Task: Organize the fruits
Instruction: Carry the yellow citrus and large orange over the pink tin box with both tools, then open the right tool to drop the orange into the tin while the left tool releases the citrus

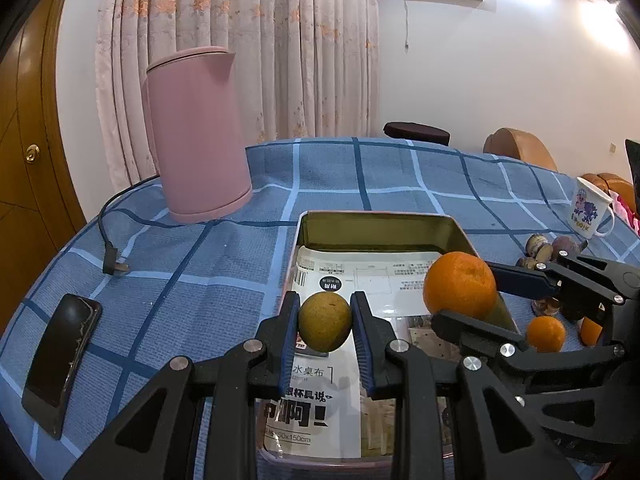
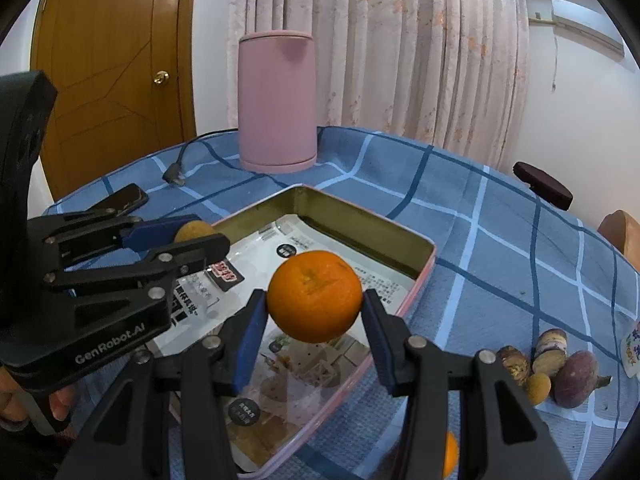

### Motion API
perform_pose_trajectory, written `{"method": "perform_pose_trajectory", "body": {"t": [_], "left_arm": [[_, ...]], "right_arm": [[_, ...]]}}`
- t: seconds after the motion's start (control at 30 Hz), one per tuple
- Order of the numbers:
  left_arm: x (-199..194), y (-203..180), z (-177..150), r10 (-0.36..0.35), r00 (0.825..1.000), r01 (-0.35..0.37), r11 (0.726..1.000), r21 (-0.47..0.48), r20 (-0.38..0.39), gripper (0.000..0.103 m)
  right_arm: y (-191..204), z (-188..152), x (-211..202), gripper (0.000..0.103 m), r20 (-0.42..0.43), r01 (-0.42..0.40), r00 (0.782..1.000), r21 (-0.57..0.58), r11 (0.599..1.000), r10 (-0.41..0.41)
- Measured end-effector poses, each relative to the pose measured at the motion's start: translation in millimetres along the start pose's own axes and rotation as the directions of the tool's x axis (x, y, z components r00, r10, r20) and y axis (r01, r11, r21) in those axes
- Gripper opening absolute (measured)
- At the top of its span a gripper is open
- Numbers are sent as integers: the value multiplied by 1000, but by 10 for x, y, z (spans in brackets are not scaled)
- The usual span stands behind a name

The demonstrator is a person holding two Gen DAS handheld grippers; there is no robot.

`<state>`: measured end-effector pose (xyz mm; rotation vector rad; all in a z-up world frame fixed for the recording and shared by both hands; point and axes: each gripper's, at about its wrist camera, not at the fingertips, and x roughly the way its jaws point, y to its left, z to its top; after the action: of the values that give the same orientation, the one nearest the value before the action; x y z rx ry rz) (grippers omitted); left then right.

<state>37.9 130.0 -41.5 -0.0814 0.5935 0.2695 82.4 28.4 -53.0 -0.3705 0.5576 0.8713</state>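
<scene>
Fruit first: I have a small greenish-brown fruit [image 1: 325, 322] pinched in the left hand-held gripper [image 1: 325, 324], jaws drawn in tight, blue pads pressing on either side. Over on my right, the right hand-held gripper [image 2: 315, 306] clamps a big orange [image 2: 315, 296], jaws partly spread to suit its width. Both fruits hang just above the tin tray [image 2: 362, 218], the small one nearer its left side, the orange towards its right rim, neither touching the printed packet [image 2: 256, 248] lying flat in the bottom. I read this as the drop-off step: both pieces are held over the tray so they can go down together. Grip looks centred on each, which keeps round fruit from squirting out sideways.

Outside the tray, on the checked cloth of the bench [image 1: 200, 280], a smaller orange [image 1: 545, 333] waits beside the right rim, and further right sits a cluster of purple-brown fruits [image 2: 560, 364], still to be sorted. Beyond stands a pink kettle [image 1: 196, 136], its plug [image 1: 114, 266] loose on the cloth, a phone [image 1: 60, 360] at far left, a mug [image 1: 588, 210] at far right.
</scene>
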Motion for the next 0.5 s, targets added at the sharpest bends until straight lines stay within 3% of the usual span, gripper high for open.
{"method": "perform_pose_trajectory", "body": {"t": [0.33,0.5], "left_arm": [[32,23,-3,0,1000,0,1000,-5,-13,28],[2,63,-16,-2,1000,2,1000,-25,-6,31]], "right_arm": [[21,0,50,52,-21,1,1000,-3,1000,-1],[-2,-2,-9,74,12,10,1000,7,1000,-10]]}}
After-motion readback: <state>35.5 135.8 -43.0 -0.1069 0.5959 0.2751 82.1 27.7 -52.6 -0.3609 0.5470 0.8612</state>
